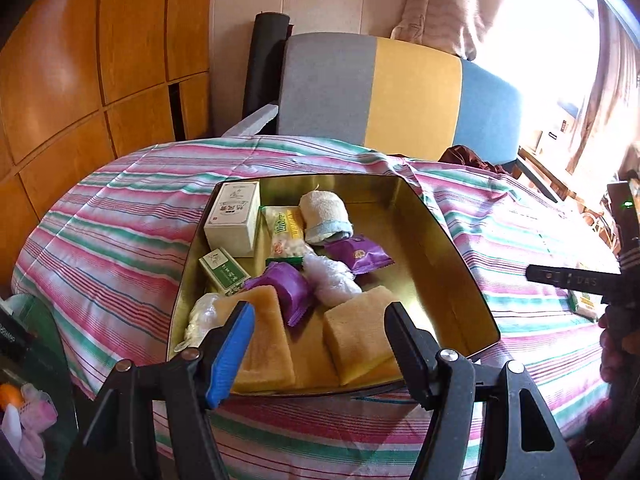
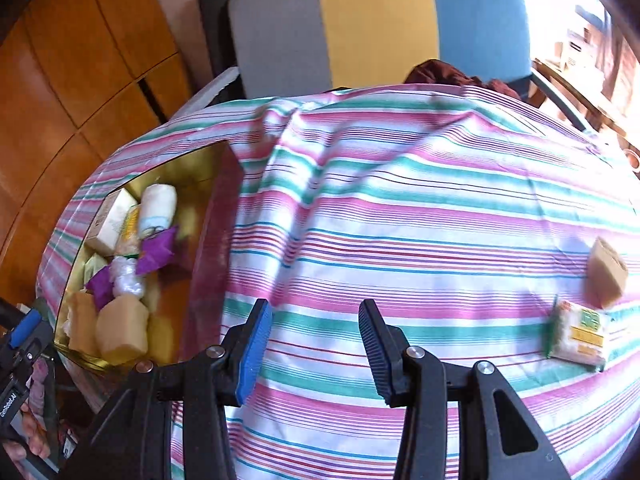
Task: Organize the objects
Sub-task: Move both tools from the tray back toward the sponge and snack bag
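Gold tin (image 1: pixel 452 240) nearly filled | both grippers' jaws gaped empty | right gripper (image 2: pixel 316 350) should approach snack packet (image 2: pixel 578 334) squarely.

Each tool, left (image 1: pixel 320 344) and right (image 2: pixel 316 344), is built of black plastic arms fixed with silver screws, one finger (image 1: pixel 230 354) faced in ribbed blue padding.

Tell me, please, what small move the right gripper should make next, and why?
Probably carry the right gripper toward the snack packet lying at the right on the striped cloth. Its jaws stand open with nothing between them, and the packet and the tan sponge block beside it are still outside the gold tin, which already holds the other items.
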